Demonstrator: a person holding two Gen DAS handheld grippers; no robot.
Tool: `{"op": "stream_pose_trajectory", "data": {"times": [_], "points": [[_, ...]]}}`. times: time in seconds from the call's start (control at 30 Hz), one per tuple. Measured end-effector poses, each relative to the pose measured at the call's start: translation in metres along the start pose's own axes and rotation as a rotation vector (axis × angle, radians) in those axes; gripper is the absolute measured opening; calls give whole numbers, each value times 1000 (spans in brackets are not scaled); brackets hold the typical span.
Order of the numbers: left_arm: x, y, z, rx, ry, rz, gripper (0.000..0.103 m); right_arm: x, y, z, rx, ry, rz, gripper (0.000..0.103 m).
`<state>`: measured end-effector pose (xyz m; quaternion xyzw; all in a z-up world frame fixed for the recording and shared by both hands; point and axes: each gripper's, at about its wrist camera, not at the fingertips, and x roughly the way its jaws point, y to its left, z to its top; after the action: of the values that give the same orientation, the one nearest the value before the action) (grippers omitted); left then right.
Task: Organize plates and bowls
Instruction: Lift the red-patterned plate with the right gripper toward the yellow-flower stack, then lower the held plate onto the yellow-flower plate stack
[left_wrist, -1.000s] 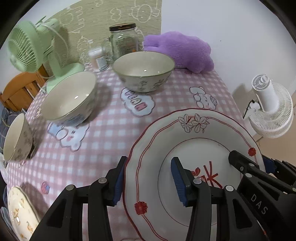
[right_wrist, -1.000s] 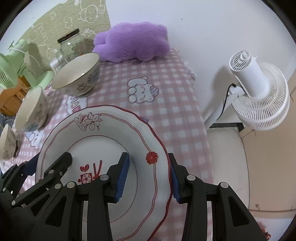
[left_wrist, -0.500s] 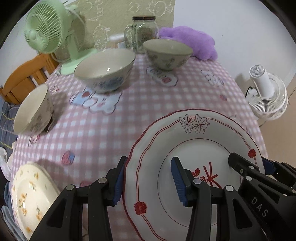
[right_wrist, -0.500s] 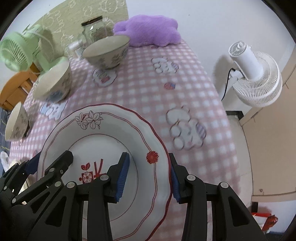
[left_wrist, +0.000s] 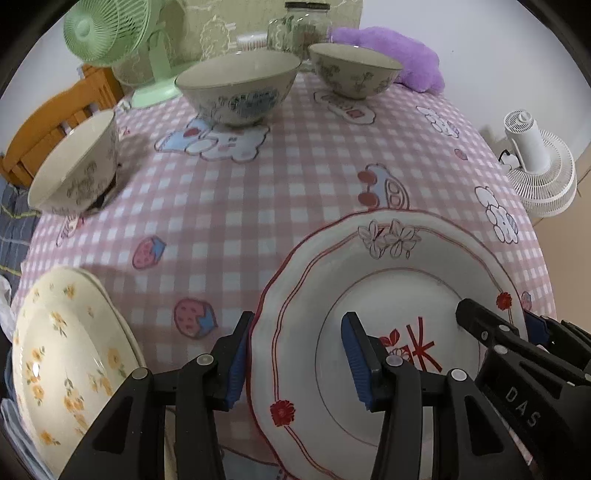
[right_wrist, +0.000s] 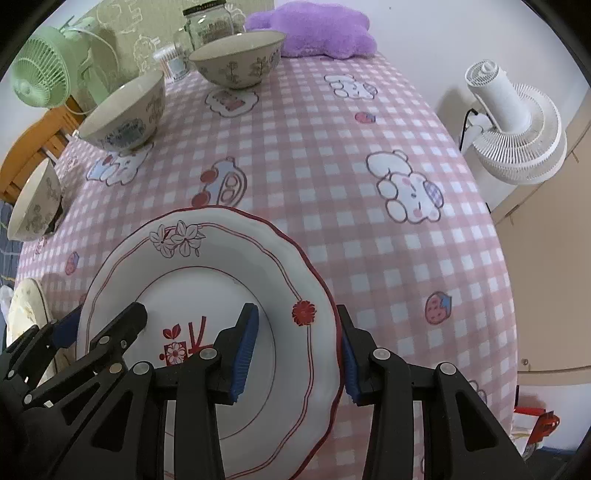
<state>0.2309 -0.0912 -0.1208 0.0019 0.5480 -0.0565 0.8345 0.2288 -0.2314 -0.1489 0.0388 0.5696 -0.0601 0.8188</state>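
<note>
Red plate (left_wrist: 388, 280) held over the counter (left_wrist: 295, 177), near edge cut off; left gripper (left_wrist: 295, 354) and right gripper (right_wrist: 295, 343) jaws clamp its opposite rims. Beyond it three bowls (left_wrist: 236, 88); left of it one yellow plate (left_wrist: 62, 354), partly cropped.

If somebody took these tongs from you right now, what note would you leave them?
Left tongs: shut on the red-trimmed plate, its left rim.
Right tongs: shut on its right rim.
Yellow-flowered plate lies at the near left of the table.
Three bowls stand apart at the far side and left edge.
Done: plate gripped by both.
Left: set it down, probably on the yellow-flowered plate; gather the bowls.
</note>
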Motion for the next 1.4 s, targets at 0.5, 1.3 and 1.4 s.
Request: {"op": "stream_pose_trajectory", "data": {"times": [0.5, 1.3, 1.4], "points": [[-4, -12, -9, 51, -16, 56, 51, 3, -1, -5, -72, 41, 30, 46], [-76, 21, -18, 68, -92, 22, 51, -73, 36, -17, -110, -50, 2, 46], [-86, 40, -18, 86, -114, 13, 51, -83, 57, -21, -82, -65, -9, 46]]}}
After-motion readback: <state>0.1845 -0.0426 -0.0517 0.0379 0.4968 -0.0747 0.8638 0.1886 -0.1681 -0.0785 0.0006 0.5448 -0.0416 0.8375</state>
